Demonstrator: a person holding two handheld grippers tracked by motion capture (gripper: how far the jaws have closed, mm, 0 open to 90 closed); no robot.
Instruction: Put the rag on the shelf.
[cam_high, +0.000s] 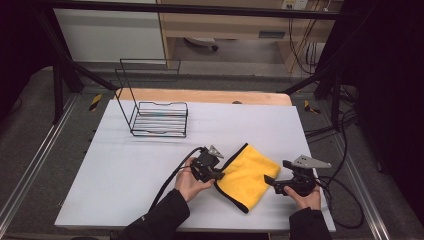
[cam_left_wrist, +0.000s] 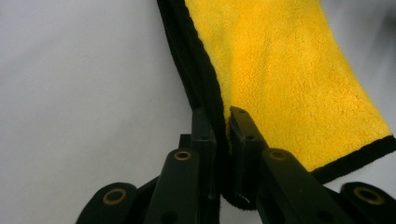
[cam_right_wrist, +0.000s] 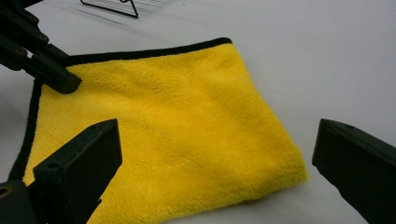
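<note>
Left gripper view: the black-trimmed edge of the folded yellow cloth (cam_left_wrist: 289, 79) is pinched between the pressed-together jaws of the left gripper (cam_left_wrist: 223, 122), near the table's (cam_high: 125, 165) front edge. The right gripper (cam_right_wrist: 210, 154) is held spread at the cloth's fold. A further fold seems in hand; next, the pinched edge is likely to be carried across.

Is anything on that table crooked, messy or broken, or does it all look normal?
Nothing looks broken or spilled. The yellow cloth lies folded but at a slant to the table edges. The left gripper is pinching its black-trimmed edge; the right gripper waits open beside it. The wire rack stands upright.
</note>
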